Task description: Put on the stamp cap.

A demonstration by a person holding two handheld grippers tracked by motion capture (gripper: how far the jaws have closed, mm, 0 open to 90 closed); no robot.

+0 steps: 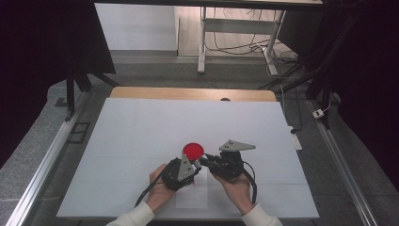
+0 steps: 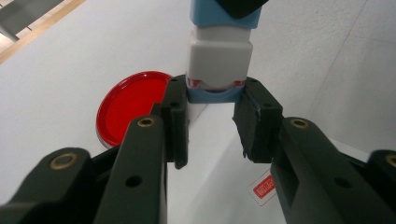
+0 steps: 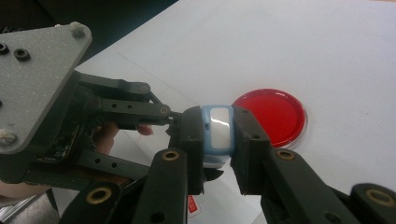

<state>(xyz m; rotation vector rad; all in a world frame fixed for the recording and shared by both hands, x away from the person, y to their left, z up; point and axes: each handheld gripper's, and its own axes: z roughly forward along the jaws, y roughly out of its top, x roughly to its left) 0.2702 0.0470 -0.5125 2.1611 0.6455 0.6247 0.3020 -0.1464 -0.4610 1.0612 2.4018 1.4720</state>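
Both the left gripper and right gripper clamp the blue-white block at opposite ends, likely to pull it apart above the counter.

White table with wooden edge at far side. Red lid flat on table, near middle. Small red-and-white sticker on tabletop near lid. Grey floor beyond, metal rails along both sides. White desk frame at back, cables loose beneath. White plug on floor, right.
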